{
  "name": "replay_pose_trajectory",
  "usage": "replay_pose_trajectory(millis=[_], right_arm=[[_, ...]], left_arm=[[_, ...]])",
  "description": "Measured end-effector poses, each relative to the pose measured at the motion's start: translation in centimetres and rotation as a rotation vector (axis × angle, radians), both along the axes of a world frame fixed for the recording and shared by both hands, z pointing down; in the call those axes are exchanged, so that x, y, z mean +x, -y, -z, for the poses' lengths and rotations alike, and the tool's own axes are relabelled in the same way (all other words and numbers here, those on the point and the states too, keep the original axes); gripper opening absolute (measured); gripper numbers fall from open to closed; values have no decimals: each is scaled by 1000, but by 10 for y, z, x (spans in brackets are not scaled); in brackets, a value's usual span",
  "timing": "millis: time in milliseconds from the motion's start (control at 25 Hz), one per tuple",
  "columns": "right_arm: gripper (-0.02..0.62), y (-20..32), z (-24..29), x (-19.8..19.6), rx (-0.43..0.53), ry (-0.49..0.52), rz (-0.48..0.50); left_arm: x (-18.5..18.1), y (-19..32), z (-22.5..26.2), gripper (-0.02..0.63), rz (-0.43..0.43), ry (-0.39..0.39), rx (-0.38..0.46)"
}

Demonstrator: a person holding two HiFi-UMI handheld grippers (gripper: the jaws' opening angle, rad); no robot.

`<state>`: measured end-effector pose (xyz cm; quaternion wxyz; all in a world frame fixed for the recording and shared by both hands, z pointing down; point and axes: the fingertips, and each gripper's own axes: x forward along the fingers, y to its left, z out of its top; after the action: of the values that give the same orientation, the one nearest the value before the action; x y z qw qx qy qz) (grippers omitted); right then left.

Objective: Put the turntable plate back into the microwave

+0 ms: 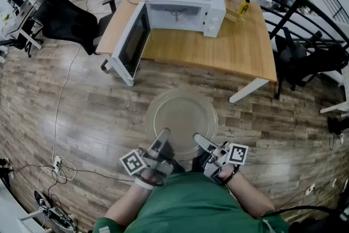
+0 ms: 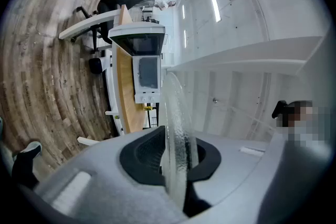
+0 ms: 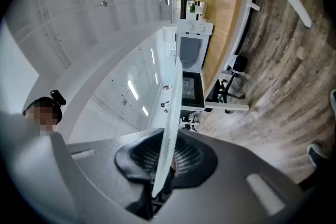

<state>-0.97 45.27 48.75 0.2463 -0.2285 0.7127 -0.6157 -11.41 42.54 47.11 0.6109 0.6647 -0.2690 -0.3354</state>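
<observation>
Wood floor. The counter ahead bears the microwave, its door wide open. The cavity looks bare, though it is distant. The plate hangs level over the floor, well short of the counter. The left gripper and right gripper are each clamped on its near rim.

Step in hand: carrying. Next move, as judged: walk up, keep the plate level and slide it into the cavity.
</observation>
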Motion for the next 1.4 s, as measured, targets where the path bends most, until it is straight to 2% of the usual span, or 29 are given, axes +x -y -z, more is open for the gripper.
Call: replay_pose_trajectory(millis=[480,760,920,1200,1400], right_arm=[[46,10,9,-6,14,-4,3],[51,25,22,-12,63,-34,-13],[49,35,22,-10,51,-23,-8],[49,90,12,-2,42,-4,32],[49,139,11,16,35,-1,67]], left_arm=[[-6,8,6,37,2,-11,13],[-14,21,12,37,5,-47,31],[-12,31,14,37,9,-50,38],[-4,81,6,37,50,-34,18],[14,128,5,37,75,-34,17]])
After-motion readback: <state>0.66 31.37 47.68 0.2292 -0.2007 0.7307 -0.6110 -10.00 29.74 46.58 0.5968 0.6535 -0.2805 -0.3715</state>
